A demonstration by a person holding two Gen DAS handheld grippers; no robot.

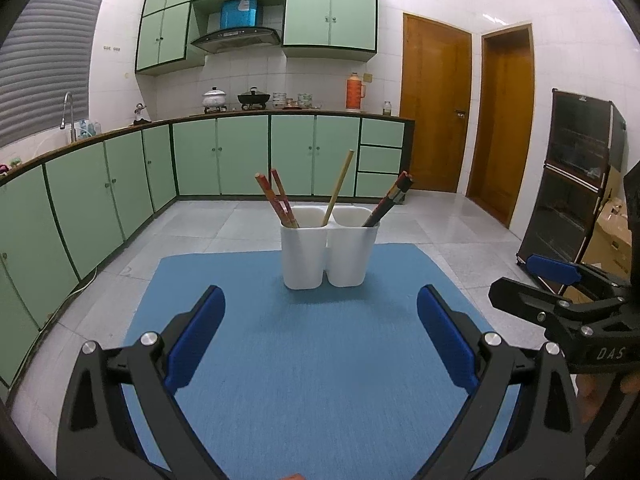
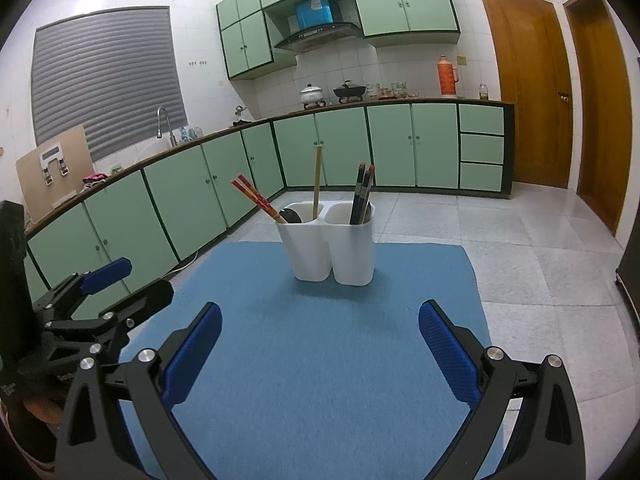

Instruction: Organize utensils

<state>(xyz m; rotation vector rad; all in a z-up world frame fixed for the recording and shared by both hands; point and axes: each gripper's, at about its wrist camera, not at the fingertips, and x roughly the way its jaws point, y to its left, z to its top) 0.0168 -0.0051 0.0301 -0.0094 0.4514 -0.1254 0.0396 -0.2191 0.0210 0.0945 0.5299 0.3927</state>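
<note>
Chopsticks stand sorted in a white two-cup holder (image 1: 330,246) on a blue mat (image 1: 304,360) covering the tabletop. Left tool (image 1: 320,336) and right tool (image 2: 320,350) both hang released and empty above the mat, short of the holder. Red chopsticks (image 1: 276,198) and a bamboo stick (image 1: 339,186) lean in the left cup; dark chopsticks (image 1: 388,199) lean in the right. Green cabinets (image 1: 244,154) line the kitchen behind.
</note>
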